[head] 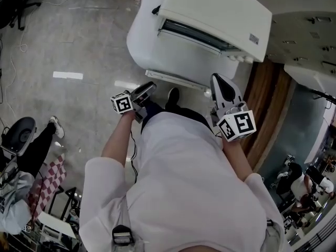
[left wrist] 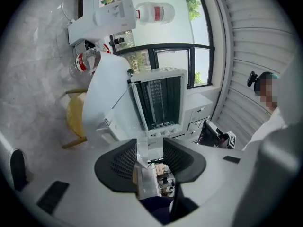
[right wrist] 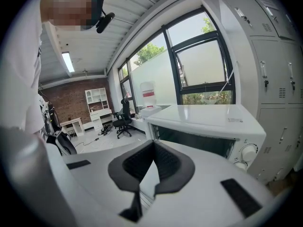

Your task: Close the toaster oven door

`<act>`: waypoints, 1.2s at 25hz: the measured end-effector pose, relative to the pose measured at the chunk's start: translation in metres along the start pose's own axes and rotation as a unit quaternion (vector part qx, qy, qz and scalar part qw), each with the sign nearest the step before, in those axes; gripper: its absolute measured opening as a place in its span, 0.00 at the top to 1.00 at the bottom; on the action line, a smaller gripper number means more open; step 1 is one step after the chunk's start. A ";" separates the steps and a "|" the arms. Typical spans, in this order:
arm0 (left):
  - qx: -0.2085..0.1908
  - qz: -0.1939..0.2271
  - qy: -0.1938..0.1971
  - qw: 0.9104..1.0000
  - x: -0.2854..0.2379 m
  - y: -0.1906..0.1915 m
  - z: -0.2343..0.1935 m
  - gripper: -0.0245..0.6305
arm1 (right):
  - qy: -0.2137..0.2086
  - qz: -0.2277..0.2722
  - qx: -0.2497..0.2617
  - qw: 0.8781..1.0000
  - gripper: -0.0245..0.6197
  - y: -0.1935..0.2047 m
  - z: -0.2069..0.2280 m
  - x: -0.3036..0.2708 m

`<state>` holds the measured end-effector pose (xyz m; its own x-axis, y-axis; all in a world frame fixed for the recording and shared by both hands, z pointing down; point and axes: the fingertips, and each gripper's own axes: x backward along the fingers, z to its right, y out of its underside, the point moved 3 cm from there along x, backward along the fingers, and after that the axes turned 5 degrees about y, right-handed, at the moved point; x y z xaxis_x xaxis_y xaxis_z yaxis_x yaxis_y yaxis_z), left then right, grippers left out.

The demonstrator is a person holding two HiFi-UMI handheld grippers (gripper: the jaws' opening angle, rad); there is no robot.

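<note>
A white toaster oven point(head: 210, 14) stands on a round white table point(head: 140, 38). Its door point(head: 176, 80) hangs open and down at the front. My left gripper point(head: 149, 88) is at the door's left end, pointing level. In the left gripper view the jaws point(left wrist: 149, 148) stand apart around the door's edge point(left wrist: 142, 174). That edge lies against one pad, with a gap to the other. My right gripper point(head: 219, 83) sits by the door's right corner. Its fingertips point(right wrist: 152, 145) meet, with nothing seen between them. The oven point(right wrist: 208, 122) and its knobs point(right wrist: 248, 152) lie just ahead.
Grey lockers point(head: 310, 30) and a wooden panel point(head: 265, 104) stand close on the right. A seated person's leg point(head: 42, 140) is at the left on the floor. My own shoe point(head: 172, 96) is under the door. A yellow stool point(left wrist: 75, 117) is beside the table.
</note>
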<state>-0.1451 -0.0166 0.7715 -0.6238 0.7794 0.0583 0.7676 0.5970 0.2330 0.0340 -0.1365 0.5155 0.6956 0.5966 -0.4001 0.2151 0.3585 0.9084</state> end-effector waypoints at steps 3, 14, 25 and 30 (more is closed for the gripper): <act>0.006 -0.014 -0.013 1.000 0.000 0.003 -0.014 0.71 | -0.001 -0.002 0.003 1.000 0.95 0.002 0.003 -0.002; 0.018 -0.045 -0.069 0.996 -0.001 0.023 -0.066 0.71 | 0.006 -0.005 0.003 1.000 0.95 0.009 0.018 -0.004; 0.025 -0.033 -0.031 0.999 -0.020 0.028 -0.078 0.71 | 0.000 -0.006 0.051 0.999 0.95 0.020 0.014 -0.004; 0.020 -0.032 -0.015 0.999 -0.026 0.025 -0.082 0.71 | -0.006 0.000 0.047 0.999 0.95 0.024 0.013 -0.008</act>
<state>-0.1217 -0.0373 0.8553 -0.6678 0.7441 0.0155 0.7317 0.6526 0.1968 0.0428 -0.1422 0.5423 0.7044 0.5874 -0.3984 0.2774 0.2888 0.9163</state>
